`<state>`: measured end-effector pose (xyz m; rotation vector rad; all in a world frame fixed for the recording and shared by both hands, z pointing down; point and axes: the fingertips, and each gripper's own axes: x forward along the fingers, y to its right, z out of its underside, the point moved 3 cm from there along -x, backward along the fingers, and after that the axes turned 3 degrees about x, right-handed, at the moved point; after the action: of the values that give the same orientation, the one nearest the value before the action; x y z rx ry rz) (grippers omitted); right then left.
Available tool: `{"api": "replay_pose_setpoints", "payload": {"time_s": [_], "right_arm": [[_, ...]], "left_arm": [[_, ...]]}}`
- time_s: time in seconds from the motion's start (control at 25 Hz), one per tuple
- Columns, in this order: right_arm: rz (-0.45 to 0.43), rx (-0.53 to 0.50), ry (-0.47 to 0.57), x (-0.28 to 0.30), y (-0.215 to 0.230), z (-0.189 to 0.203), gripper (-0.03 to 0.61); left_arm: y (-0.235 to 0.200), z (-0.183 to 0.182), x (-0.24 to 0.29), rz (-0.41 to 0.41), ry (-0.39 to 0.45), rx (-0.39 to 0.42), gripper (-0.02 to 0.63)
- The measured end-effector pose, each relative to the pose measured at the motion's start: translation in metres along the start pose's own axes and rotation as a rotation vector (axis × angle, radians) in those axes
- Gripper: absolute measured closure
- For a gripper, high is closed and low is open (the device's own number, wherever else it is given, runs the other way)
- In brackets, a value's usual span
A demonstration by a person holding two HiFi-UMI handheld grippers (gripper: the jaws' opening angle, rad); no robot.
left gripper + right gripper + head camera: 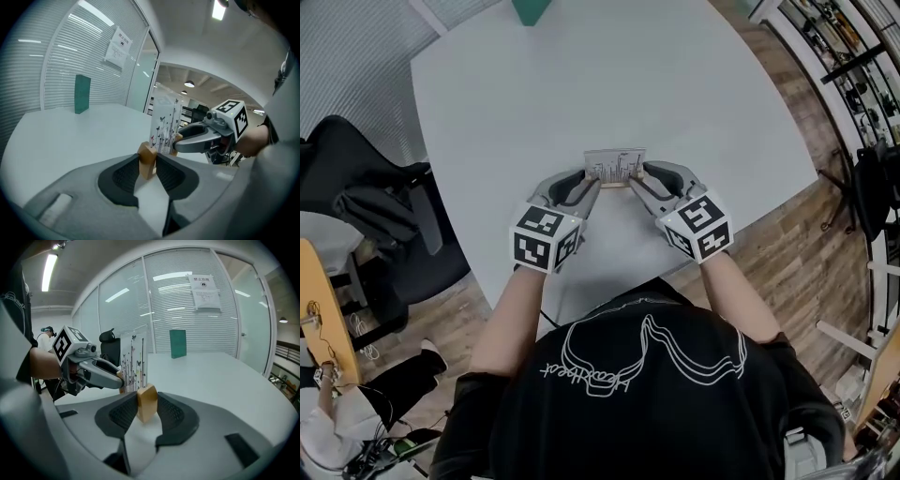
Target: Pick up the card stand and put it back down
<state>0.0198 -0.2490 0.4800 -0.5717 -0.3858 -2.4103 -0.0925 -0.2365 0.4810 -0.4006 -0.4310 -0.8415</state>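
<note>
The card stand (615, 167) is a clear upright card printed with dark plants and butterflies, set in a wooden base (616, 184), near the middle of the white table (534, 112). My left gripper (592, 185) is shut on the base's left end (146, 160), and my right gripper (639, 184) is shut on its right end (146, 402). Each gripper view shows the other gripper across the card: the right gripper (178, 143) and the left gripper (118, 379). Whether the base rests on the table or hangs just above it, I cannot tell.
A green box (530, 9) (82, 93) (177, 343) stands at the table's far edge. A black office chair (375, 202) is to the left of the table. Shelving (853, 56) lines the right wall, and the table's near edge runs just in front of the person's body.
</note>
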Motion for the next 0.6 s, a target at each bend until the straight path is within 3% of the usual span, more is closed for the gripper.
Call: {"api": "replay_pose_setpoints", "payload": {"time_s": [0.6], "right_arm": [[-0.021, -0.05, 0.068, -0.074, -0.077, -0.037, 0.442]], "left_arm": [[0.057, -0.029, -0.099, -0.022, 0.083, 0.081, 0.494]]}}
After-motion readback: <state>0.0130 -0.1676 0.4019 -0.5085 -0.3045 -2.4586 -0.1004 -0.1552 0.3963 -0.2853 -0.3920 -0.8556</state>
